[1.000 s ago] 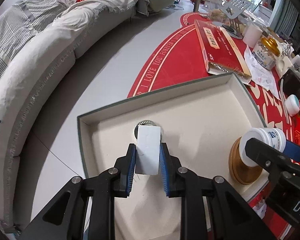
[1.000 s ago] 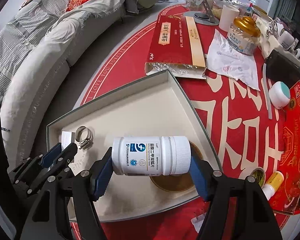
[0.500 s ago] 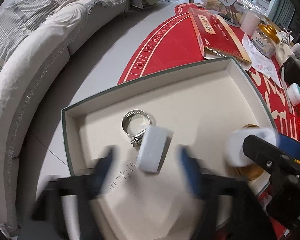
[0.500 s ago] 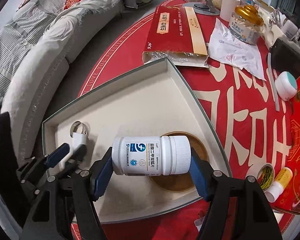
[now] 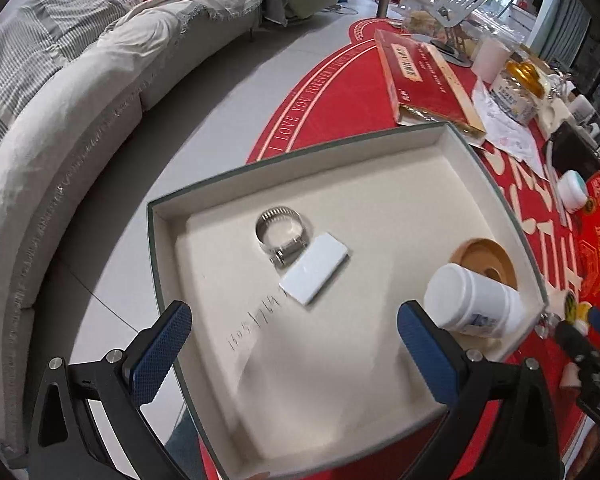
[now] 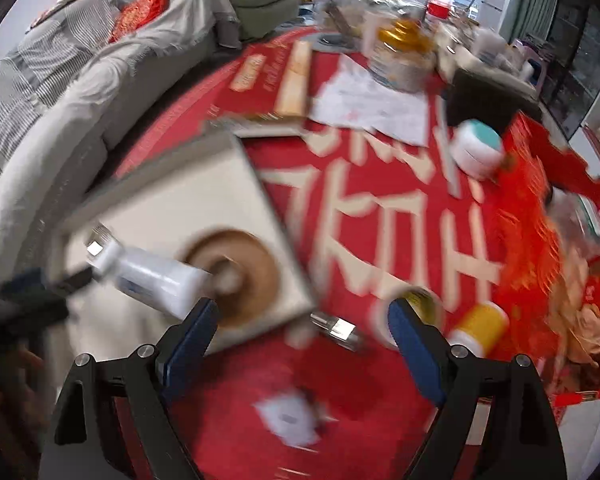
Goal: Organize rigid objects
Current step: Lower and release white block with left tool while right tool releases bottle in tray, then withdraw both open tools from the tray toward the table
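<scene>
Both your grippers, left point(image 5: 294, 354) and right point(image 6: 302, 344), have just opened, empty; the white bottle point(image 5: 474, 306), tilted at frame right on the wooden disc point(image 5: 486, 260), may roll against the tray point(image 5: 156, 248) wall.

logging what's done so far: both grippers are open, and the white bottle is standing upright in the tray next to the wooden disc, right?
Not quite: the white bottle is lying on its side in the tray, not standing upright. The left wrist view shows this. The rest holds: it is next to the wooden disc, and the left gripper and right gripper are both open.
</scene>
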Action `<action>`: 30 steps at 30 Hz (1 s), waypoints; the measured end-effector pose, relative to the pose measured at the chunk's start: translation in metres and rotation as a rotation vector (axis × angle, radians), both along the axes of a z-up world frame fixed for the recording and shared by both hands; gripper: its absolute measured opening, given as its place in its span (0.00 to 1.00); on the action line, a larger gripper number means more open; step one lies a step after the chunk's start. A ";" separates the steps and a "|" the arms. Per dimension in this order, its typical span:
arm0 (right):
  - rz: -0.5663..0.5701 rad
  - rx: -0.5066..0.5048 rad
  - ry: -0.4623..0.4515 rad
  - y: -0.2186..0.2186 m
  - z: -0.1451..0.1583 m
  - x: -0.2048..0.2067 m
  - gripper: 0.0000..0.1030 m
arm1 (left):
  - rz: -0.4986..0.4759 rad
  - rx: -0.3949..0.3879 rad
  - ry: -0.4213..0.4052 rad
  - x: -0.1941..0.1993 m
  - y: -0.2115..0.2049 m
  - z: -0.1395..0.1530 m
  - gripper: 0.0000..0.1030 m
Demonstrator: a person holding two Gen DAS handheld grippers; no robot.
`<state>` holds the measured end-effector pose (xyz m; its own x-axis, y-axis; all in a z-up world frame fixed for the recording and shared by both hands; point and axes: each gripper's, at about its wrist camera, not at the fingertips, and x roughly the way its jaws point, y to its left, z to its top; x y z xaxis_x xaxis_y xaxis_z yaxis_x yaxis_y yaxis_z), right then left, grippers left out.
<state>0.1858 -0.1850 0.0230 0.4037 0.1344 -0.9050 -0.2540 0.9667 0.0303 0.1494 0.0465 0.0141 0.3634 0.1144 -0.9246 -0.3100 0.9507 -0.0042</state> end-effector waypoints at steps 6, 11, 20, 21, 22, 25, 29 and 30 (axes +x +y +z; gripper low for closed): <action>0.095 -0.040 0.016 -0.015 -0.021 0.004 0.85 | -0.037 -0.006 -0.007 -0.012 -0.015 0.004 1.00; 0.156 0.013 0.078 -0.007 -0.041 0.019 0.85 | -0.061 0.021 0.007 -0.014 -0.020 0.004 1.00; 0.260 0.079 0.199 0.008 -0.061 -0.019 0.86 | -0.114 0.025 -0.008 -0.040 -0.029 0.012 1.00; 0.274 0.087 0.212 0.010 -0.061 -0.032 0.86 | -0.123 0.031 -0.007 -0.044 -0.032 0.012 1.00; 0.281 0.097 0.223 0.010 -0.062 -0.043 0.86 | -0.133 0.035 -0.007 -0.048 -0.034 0.013 1.00; 0.290 0.131 0.260 0.008 -0.062 -0.076 0.86 | -0.161 0.041 -0.001 -0.061 -0.041 0.012 1.00; 0.274 0.191 0.327 0.002 -0.065 -0.117 0.86 | -0.189 0.038 0.010 -0.079 -0.051 0.009 1.00; 0.263 0.210 0.345 -0.001 -0.065 -0.127 0.86 | -0.196 0.041 0.013 -0.084 -0.054 0.008 1.00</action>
<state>0.0592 -0.1859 -0.0424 0.0124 0.3860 -0.9224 -0.4300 0.8349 0.3436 0.0657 -0.0071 0.0222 0.3705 0.0801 -0.9254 -0.1189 0.9922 0.0382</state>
